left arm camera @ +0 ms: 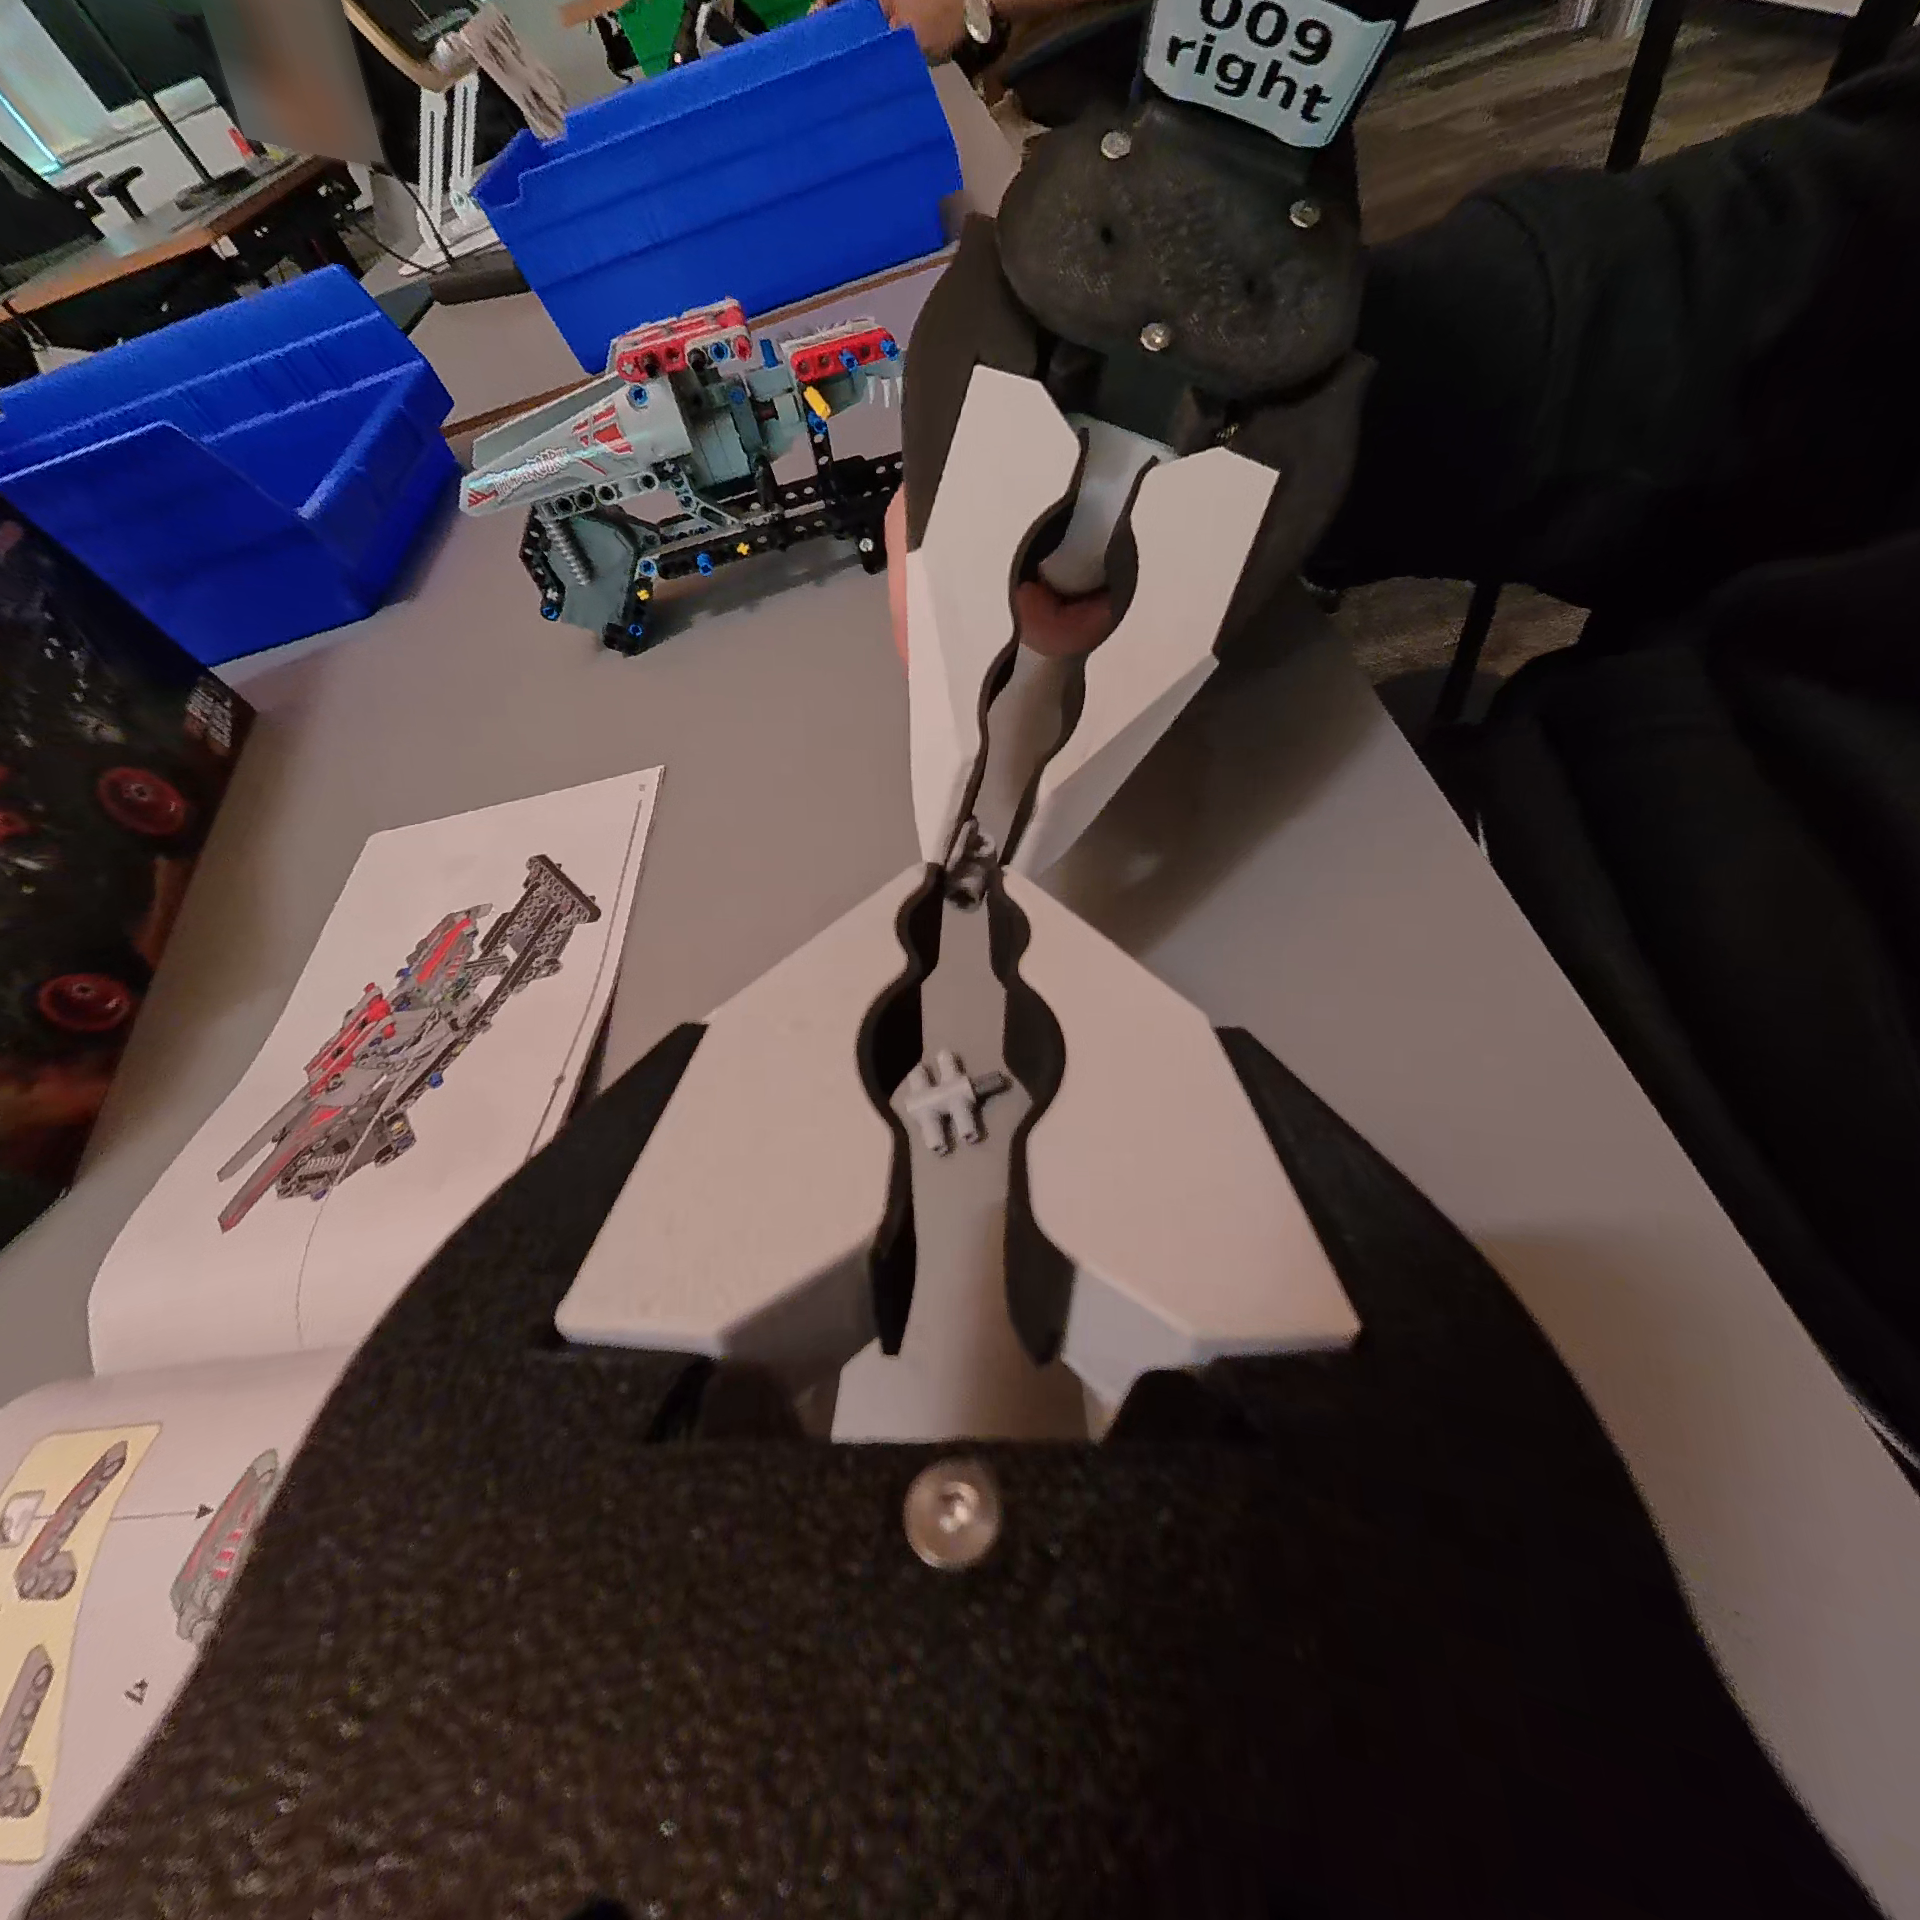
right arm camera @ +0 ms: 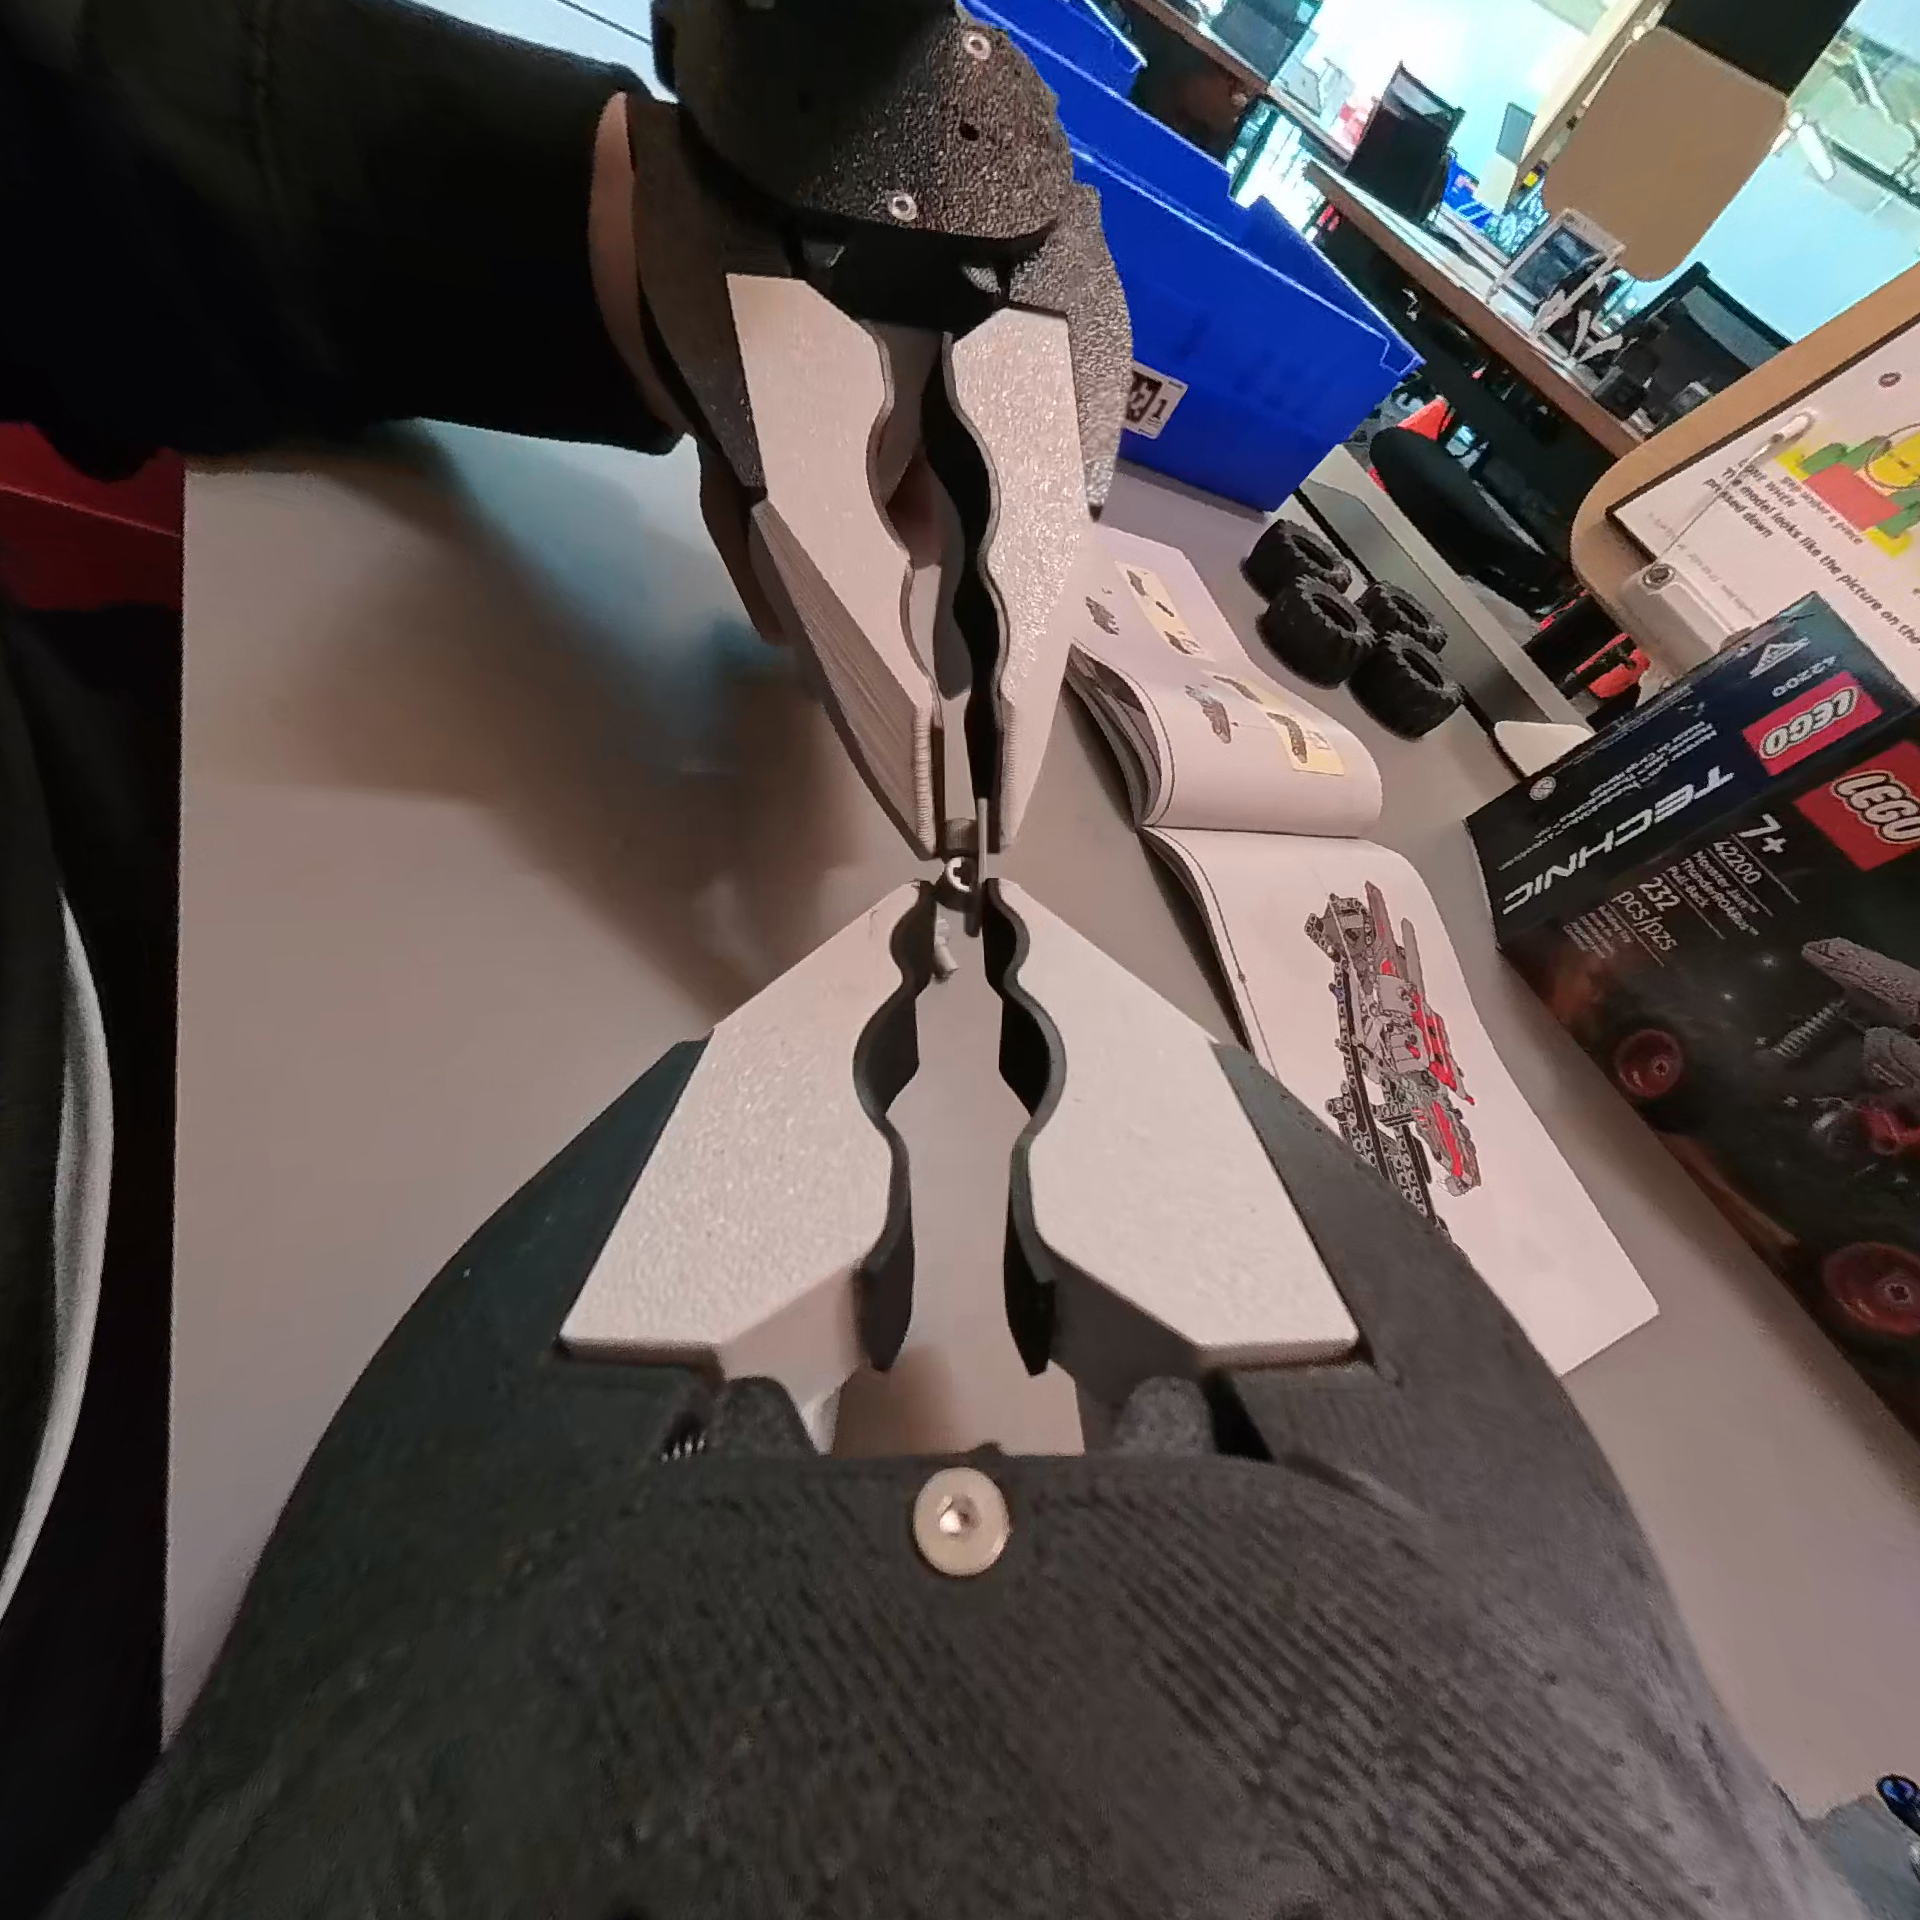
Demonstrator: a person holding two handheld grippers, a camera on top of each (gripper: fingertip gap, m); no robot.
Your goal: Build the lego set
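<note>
My left gripper [left arm camera: 966, 888] and my right gripper [right arm camera: 961, 906] meet tip to tip above the grey table [left arm camera: 748, 707]. Both are shut on small grey Lego pieces [left arm camera: 971, 878] pinched where the tips touch. I cannot tell if the pieces are joined. In the right wrist view the pieces [right arm camera: 961, 847] show with a thin black pin beside them. The right gripper [left arm camera: 977, 842] comes down from above in the left wrist view. The left gripper [right arm camera: 966, 826] does so in the right wrist view. A loose light grey connector [left arm camera: 951, 1112] lies on the table below. The partly built grey and red model [left arm camera: 707, 457] stands farther back.
An open instruction booklet [left arm camera: 416, 1039] lies left of the grippers, and it also shows in the right wrist view [right arm camera: 1403, 1039]. The set's dark box [right arm camera: 1714, 935] stands beside it. Several black tyres [right arm camera: 1351, 634] sit behind the booklet. Two blue bins [left arm camera: 727, 187] [left arm camera: 208, 468] stand at the back. Less than 4 cm separates the two grippers' tips. From the right gripper's tips to the loose light grey connector [left arm camera: 951, 1112] is close to 5 centimetres.
</note>
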